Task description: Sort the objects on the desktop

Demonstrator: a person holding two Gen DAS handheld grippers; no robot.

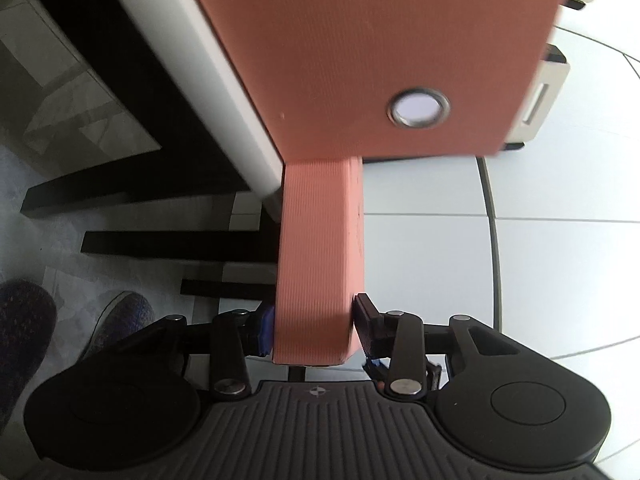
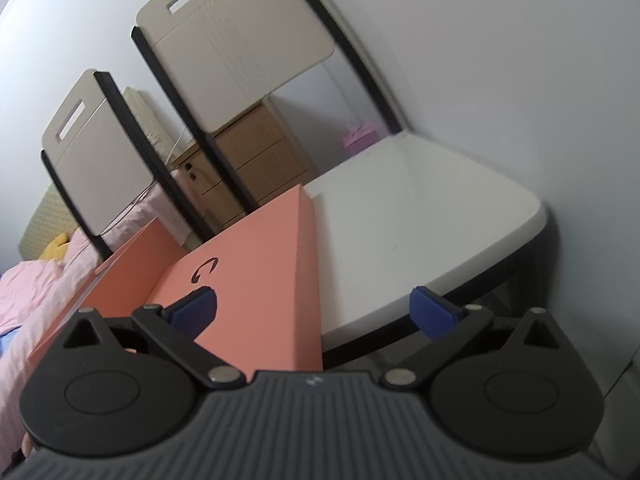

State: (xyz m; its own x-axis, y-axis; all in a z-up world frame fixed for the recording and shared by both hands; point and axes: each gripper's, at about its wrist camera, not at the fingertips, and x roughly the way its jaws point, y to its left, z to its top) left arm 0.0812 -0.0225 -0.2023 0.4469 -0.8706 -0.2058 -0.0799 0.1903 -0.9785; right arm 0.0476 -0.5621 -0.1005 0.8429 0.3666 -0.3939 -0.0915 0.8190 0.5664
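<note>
White chair seat (image 2: 420,216) beside salmon box (image 2: 256,280); left tool (image 1: 314,330) grips it.

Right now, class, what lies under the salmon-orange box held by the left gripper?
Under the salmon-orange box: white table edge, black legs, tiled floor. The left gripper clamps its flap. The box covers whatever lies directly below it.

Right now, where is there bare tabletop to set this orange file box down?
The white tabletop is bare from the salmon-orange cardboard file box to its rounded right corner. Behind, two beige chair backs crowd the far edge. The left gripper clamps the box; the right gripper is open.
</note>
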